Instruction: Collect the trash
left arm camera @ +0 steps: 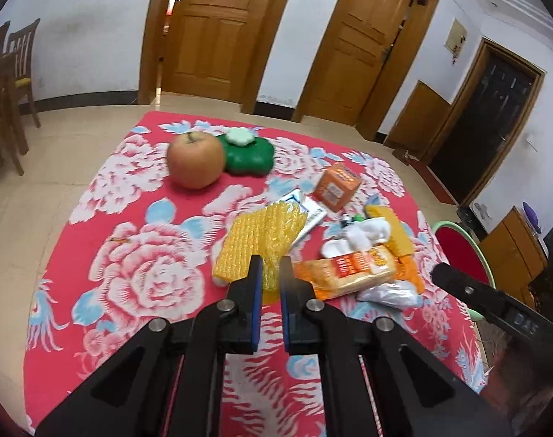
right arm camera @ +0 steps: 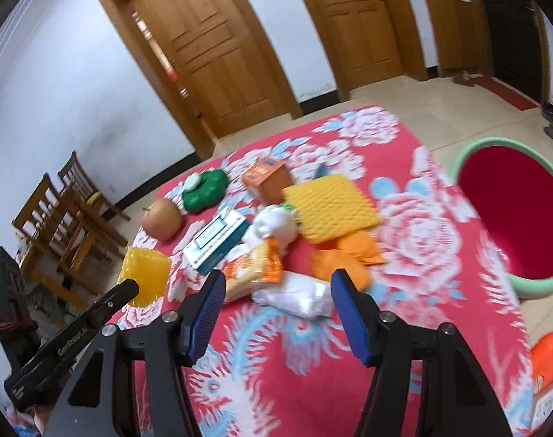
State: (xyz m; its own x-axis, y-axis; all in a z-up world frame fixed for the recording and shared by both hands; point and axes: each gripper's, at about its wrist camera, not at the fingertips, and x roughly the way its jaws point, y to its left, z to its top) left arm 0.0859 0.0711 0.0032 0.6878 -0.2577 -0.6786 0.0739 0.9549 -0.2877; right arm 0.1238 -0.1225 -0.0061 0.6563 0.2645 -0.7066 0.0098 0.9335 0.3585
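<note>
The left hand-held gripper (left arm camera: 270, 269) is pinching yellow foam netting (left arm camera: 265, 240) above the surface (left arm camera: 130, 255); the right hand-held gripper (right arm camera: 278, 287), spread, is nearing a white bag (right arm camera: 294, 296). Next, likely carrying the netting toward the bin (right arm camera: 509, 218) at two o'clock.

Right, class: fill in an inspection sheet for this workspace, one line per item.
Surface: table under a red floral cloth.
Job's things: yellow foam net in the left claw; second yellow net, biscuit pack, white plastic bag, crumpled tissue, orange wrapper, orange carton, blue-and-white box.
Clutter: apple, green flower-shaped container.
Grippers: left claw shut on the net; right claw open above the bag.
Cables: nothing seen.
Surroundings: red bin beside the table, wooden doors, chairs.
</note>
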